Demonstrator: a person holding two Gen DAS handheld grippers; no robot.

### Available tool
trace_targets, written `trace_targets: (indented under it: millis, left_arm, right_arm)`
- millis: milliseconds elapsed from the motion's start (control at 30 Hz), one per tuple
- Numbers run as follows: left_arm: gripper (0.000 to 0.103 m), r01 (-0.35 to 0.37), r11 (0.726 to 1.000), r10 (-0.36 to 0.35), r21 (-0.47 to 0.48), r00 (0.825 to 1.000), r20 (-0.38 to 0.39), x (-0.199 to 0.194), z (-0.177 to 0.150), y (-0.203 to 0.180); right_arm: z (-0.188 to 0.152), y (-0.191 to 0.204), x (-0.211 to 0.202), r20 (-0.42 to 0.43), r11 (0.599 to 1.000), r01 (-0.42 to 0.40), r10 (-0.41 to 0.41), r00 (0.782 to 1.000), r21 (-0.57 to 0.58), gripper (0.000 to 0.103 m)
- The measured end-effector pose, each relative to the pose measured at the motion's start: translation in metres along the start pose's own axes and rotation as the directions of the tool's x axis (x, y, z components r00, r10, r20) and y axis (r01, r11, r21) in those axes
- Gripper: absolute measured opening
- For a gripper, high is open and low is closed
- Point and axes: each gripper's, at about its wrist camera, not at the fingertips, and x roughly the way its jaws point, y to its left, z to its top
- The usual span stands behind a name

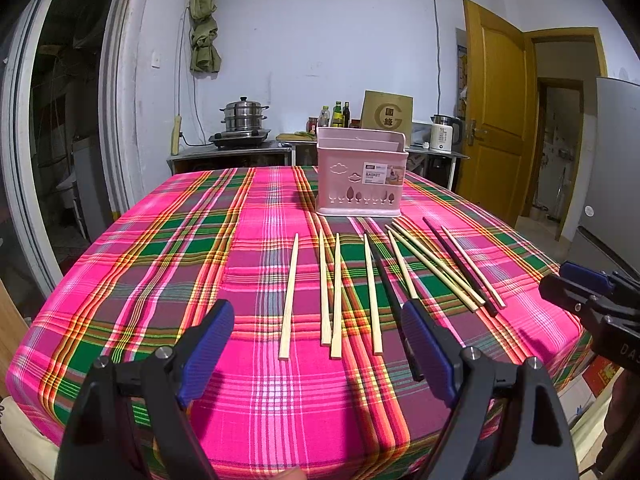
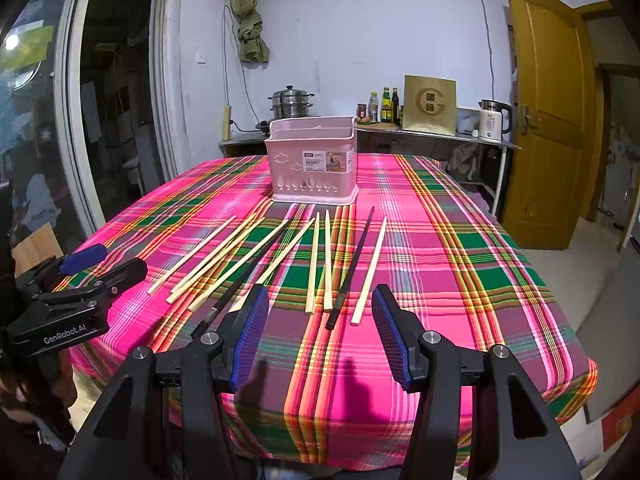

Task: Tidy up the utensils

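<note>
Pink plastic, the basket (image 1: 361, 172) stands mid-table toward the far edge, apparently empty. Chopsticks (image 1: 335, 292) lie loose in a row on the plaid cloth (image 1: 160, 260) between it and the near edge, pale ones with two black ones (image 2: 350, 268) among them. Both grippers hover at the near edge, left (image 1: 318, 354) and right (image 2: 320, 330), jaws spread, holding nothing. Probably a first pick is due: take one stick near its thick end, squarely across the jaws, clear of crossing neighbours, then drop it tip-down into a compartment.
</note>
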Motion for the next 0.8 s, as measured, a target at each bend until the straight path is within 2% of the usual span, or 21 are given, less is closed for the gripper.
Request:
trace_targets:
  millis: [433, 567, 800]
  left_arm:
    - [0.087, 0.001, 1.000, -0.001, 0.001, 1.000, -0.002, 0.000, 0.000, -0.002]
    - [0.087, 0.023, 1.000, -0.023, 0.001, 1.000, -0.008, 0.002, 0.001, -0.002]
    - [0.087, 0.042, 0.999, -0.042, -0.003, 0.997, -0.065, 0.028, 0.012, 0.008]
  right_arm:
    - [0.002, 0.000, -0.002, -0.003, 1.000, -0.002, 0.002, 1.000, 0.004, 0.054]
    - [0.003, 0.000, -0.001, -0.004, 1.000, 0.003, -0.003, 1.000, 0.001, 0.054]
    - [0.011, -0.005, 0.020, -0.019, 1.000, -0.013, 0.013, 1.000, 0.001, 0.054]
